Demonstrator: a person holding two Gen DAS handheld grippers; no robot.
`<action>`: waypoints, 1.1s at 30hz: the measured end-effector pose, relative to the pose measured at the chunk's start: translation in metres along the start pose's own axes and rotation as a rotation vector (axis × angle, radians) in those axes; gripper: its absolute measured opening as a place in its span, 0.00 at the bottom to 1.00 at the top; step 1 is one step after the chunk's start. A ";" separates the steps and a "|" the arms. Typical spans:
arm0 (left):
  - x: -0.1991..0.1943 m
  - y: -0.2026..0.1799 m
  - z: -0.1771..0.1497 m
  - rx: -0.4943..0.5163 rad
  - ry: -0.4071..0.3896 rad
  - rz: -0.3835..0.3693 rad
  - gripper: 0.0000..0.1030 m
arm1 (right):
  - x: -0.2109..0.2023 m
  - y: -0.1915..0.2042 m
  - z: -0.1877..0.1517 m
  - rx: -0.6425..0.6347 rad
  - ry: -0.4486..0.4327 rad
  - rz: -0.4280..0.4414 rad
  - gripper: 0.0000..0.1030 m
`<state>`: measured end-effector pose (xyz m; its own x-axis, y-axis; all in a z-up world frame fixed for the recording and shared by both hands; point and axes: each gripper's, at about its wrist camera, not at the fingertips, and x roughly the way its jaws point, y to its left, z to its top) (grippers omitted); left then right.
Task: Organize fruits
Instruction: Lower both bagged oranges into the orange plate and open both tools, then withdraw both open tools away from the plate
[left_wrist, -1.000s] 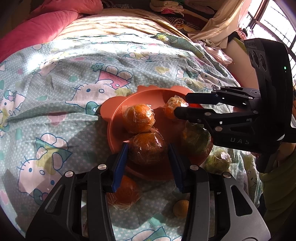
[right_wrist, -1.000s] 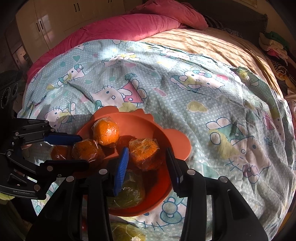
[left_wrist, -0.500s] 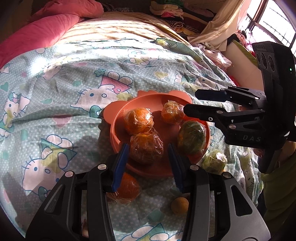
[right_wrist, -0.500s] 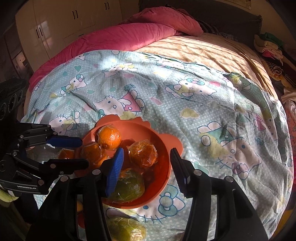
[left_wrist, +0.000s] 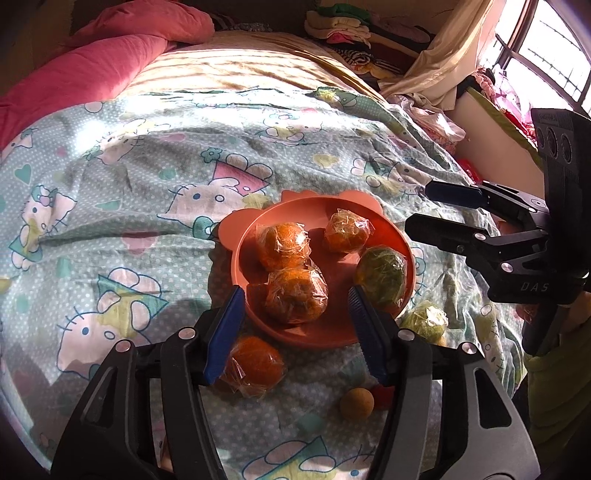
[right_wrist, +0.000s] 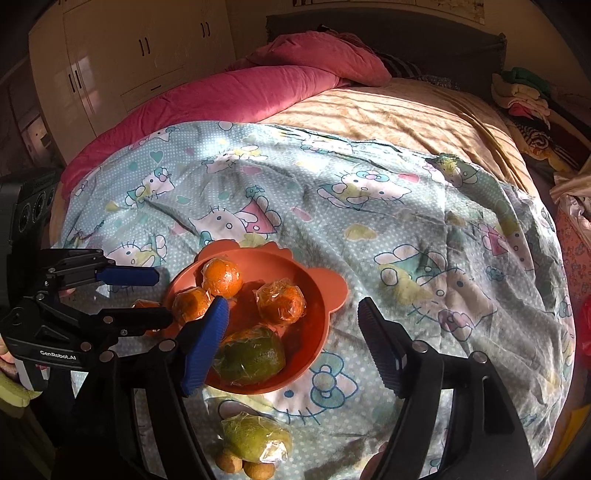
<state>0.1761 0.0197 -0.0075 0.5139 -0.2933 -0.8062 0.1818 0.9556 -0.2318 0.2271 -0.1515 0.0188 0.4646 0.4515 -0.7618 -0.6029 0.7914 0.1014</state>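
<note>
An orange bowl (left_wrist: 400, 240) (right_wrist: 325, 295) sits on the Hello Kitty sheet. It holds three film-wrapped oranges (left_wrist: 282, 245) (right_wrist: 221, 277) and one wrapped green fruit (left_wrist: 382, 275) (right_wrist: 251, 356). Another wrapped orange (left_wrist: 255, 363) lies on the sheet by my left gripper's left finger. A wrapped green fruit (left_wrist: 426, 319) (right_wrist: 256, 437) lies outside the bowl. A small brown fruit (left_wrist: 356, 402) lies nearby. My left gripper (left_wrist: 295, 332) (right_wrist: 153, 297) is open and empty above the bowl's near rim. My right gripper (right_wrist: 291, 349) (left_wrist: 417, 210) is open and empty, right of the bowl.
A pink quilt (right_wrist: 221, 96) and a beige blanket (right_wrist: 406, 114) cover the far part of the bed. Folded clothes (left_wrist: 343, 26) are piled at the far right. A window (left_wrist: 546, 48) is to the right. A wardrobe (right_wrist: 110, 59) stands beyond the bed's left side.
Both grippers have drawn back and up from the bowl. The right gripper has opened wider. The fruits in the bowl have not moved.
</note>
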 end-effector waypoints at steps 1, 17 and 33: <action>-0.001 0.000 0.000 -0.004 -0.003 0.003 0.57 | -0.002 -0.001 -0.001 0.004 -0.004 -0.003 0.74; -0.024 0.004 -0.004 -0.026 -0.070 0.058 0.88 | -0.038 -0.002 -0.017 0.045 -0.114 -0.088 0.90; -0.043 -0.003 -0.012 -0.019 -0.114 0.067 0.91 | -0.071 0.008 -0.040 0.064 -0.172 -0.117 0.93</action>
<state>0.1431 0.0301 0.0212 0.6162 -0.2292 -0.7535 0.1285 0.9731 -0.1909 0.1636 -0.1936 0.0485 0.6360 0.4143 -0.6511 -0.4985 0.8646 0.0632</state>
